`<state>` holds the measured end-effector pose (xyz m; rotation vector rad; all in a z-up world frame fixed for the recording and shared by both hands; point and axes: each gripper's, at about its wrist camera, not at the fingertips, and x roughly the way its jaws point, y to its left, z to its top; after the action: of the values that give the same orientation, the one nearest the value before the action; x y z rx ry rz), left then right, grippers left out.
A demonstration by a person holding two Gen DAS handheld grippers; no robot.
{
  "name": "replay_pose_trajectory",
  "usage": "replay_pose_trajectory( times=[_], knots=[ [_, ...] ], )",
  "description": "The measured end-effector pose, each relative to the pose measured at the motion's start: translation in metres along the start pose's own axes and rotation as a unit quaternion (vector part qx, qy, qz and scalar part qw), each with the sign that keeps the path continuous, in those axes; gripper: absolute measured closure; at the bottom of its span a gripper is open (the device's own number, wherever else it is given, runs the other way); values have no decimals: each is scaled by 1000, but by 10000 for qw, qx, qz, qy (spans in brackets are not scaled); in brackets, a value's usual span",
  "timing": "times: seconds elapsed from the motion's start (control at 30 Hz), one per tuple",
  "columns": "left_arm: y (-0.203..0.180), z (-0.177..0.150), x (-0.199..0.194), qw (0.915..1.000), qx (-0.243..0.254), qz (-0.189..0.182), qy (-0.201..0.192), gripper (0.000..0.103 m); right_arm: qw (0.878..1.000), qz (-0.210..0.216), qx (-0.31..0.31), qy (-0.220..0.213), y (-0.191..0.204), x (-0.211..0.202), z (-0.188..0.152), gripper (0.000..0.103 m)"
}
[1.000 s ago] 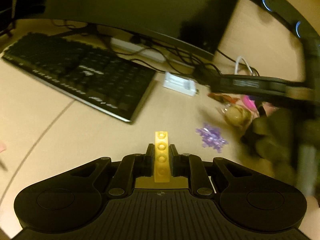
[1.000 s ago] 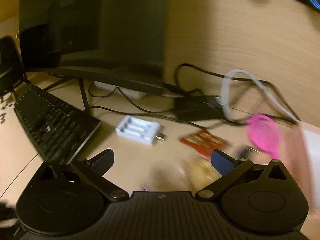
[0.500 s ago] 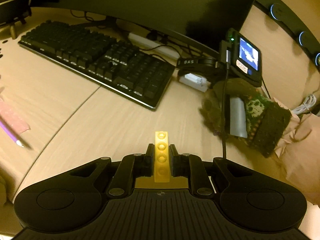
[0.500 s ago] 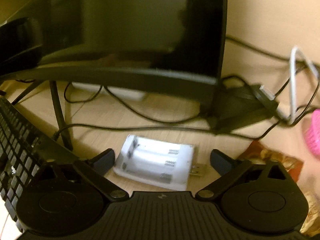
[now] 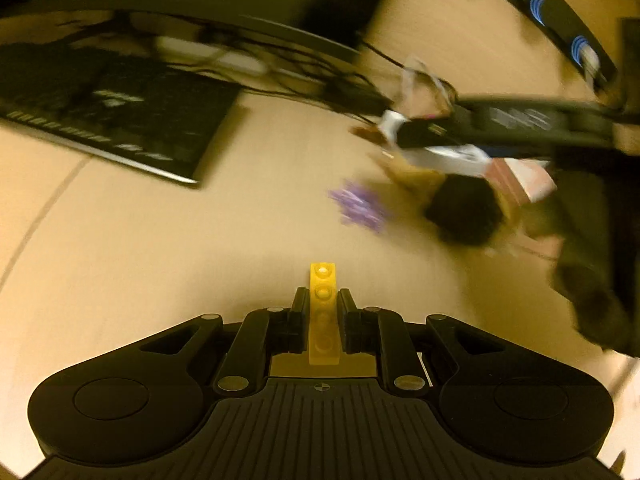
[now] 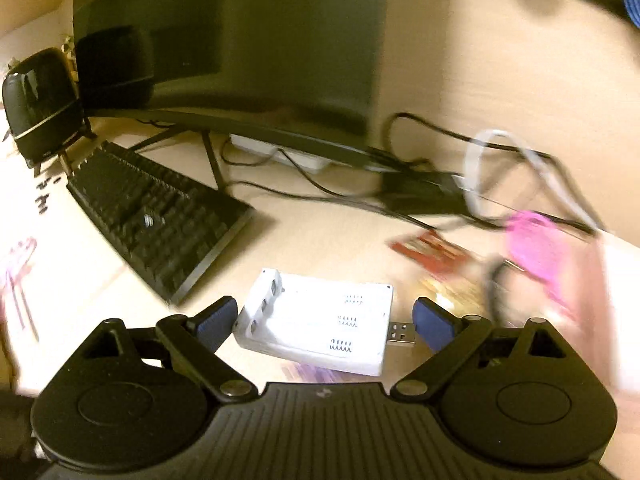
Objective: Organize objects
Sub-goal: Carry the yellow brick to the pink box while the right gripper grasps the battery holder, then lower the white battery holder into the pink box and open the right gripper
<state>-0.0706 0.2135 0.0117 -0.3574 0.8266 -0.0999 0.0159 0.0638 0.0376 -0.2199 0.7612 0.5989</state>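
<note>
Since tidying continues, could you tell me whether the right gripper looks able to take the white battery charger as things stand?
Probably yes: the right gripper is open, the white battery charger lies between its fingers.

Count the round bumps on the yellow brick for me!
4, in one row along the yellow brick: two poke past the left claw, two sit between its fingers. Nothing looks hidden.

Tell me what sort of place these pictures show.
Most likely a home or office computer desk: a dark monitor stands over a black keyboard, with cables trailing across the light wooden desktop and a small black speaker beside them.
</note>
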Motion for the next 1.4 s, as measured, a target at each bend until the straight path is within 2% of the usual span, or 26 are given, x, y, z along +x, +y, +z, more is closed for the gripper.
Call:
replay_pose_trajectory(
  times=[0.2, 0.3, 0.4, 0.5, 0.63, 0.87, 0.93, 1.0, 1.03, 1.07, 1.1, 1.17, 1.2, 1.23, 1.3, 1.4],
  knots=[
    [-51, -8, 20, 9971, 433, -510, 361, 86, 9955, -891, 159, 269, -55, -62, -66, 9],
    [-81, -14, 31, 9933, 671, -767, 553, 86, 9913, -1156, 535, 319, -89, -88, -93, 9],
    [-114, -18, 42, 9892, 899, -858, 776, 86, 9873, -1313, 855, 265, -114, -108, -113, 9],
    [-148, -14, 43, 9842, 1138, -1089, 804, 86, 9845, -1395, 1042, 190, -133, -129, -132, 9],
    [-185, 9, 44, 9811, 1492, -1104, 550, 86, 9803, -1608, 1142, -68, -154, -152, -153, 9],
    [-259, 88, 73, 9784, 1777, -1028, -247, 86, 9739, -1711, 1407, -499, -184, -178, -177, 9],
    [-278, 107, 88, 9784, 1740, -1016, -456, 85, 9710, -1769, 1519, -534, -193, -180, -180, 9],
    [-291, 125, 102, 9768, 1555, -1241, -790, 82, 9693, -1754, 1629, -557, -199, -180, -182, 9],
    [-299, 129, 111, 9737, 1713, -1116, -1003, 77, 9689, -1747, 1656, -572, -202, -181, -183, 9],
    [-310, 131, 124, 9709, 1997, -770, -1074, 78, 9686, -1747, 1671, -574, -204, -180, -184, 9],
    [-316, 133, 142, 9715, 2129, -503, -914, 77, 9687, -1730, 1685, -567, -207, -179, -184, 9],
    [-305, 139, 161, 9833, 1545, -735, -619, 76, 9702, -1690, 1643, -567, -210, -178, -184, 9],
    [-296, 140, 163, 9880, 1142, -785, -681, 76, 9711, -1695, 1577, -589, -208, -178, -185, 9],
    [-289, 138, 160, 9893, 946, -779, -795, 76, 9715, -1701, 1536, -599, -208, -178, -185, 9],
    [-276, 131, 151, 9896, 814, -727, -937, 76, 9723, -1647, 1565, -553, -212, -176, -185, 9],
    [-253, 104, 126, 9894, 900, -597, -974, 76, 9741, -1533, 1594, -471, -219, -168, -180, 9]
  ],
)
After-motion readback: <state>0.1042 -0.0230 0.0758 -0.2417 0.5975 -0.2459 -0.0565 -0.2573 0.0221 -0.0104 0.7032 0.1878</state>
